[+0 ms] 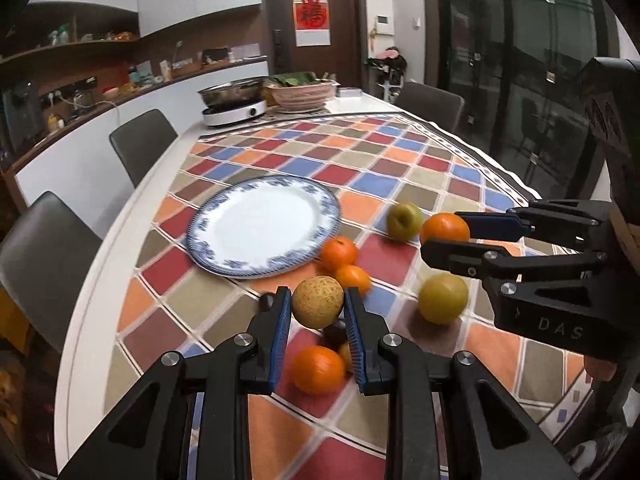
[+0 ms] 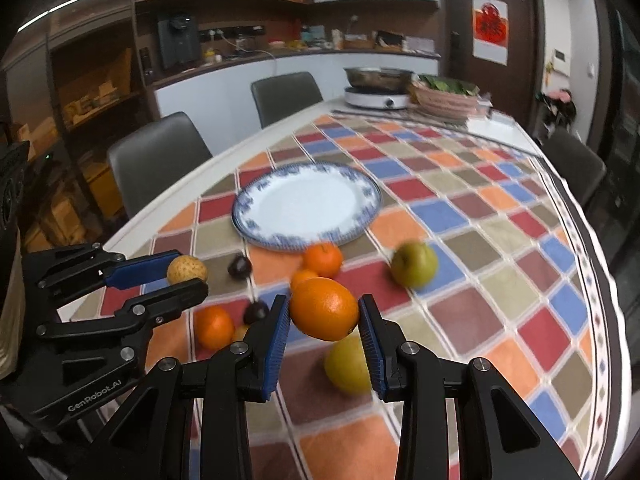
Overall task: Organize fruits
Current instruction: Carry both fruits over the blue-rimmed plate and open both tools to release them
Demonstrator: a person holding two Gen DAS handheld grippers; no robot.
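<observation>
My left gripper (image 1: 317, 300) is shut on a brown speckled pear (image 1: 318, 301), lifted above the checked tablecloth; in the right wrist view that pear (image 2: 186, 269) shows in the left gripper (image 2: 185, 271) at the left. My right gripper (image 2: 324, 309) is shut on a large orange (image 2: 324, 308), also off the table; the left wrist view shows the same orange (image 1: 445, 229) in the right gripper (image 1: 443, 232). A white plate with a blue rim (image 1: 208, 220) (image 2: 248, 204) lies bare ahead of both. Loose on the cloth are tangerines (image 1: 338, 253) (image 2: 323, 259), a green apple (image 1: 404, 220) (image 2: 414, 265) and a yellow pear (image 1: 443, 298) (image 2: 347, 365).
Dark plums (image 2: 240, 266) and another orange (image 1: 319, 369) lie near the front. At the table's far end stand an electric hotpot (image 1: 234, 106) and a basket of greens (image 1: 302, 90). Grey chairs (image 1: 142, 142) line the left side, one (image 1: 432, 104) the far right.
</observation>
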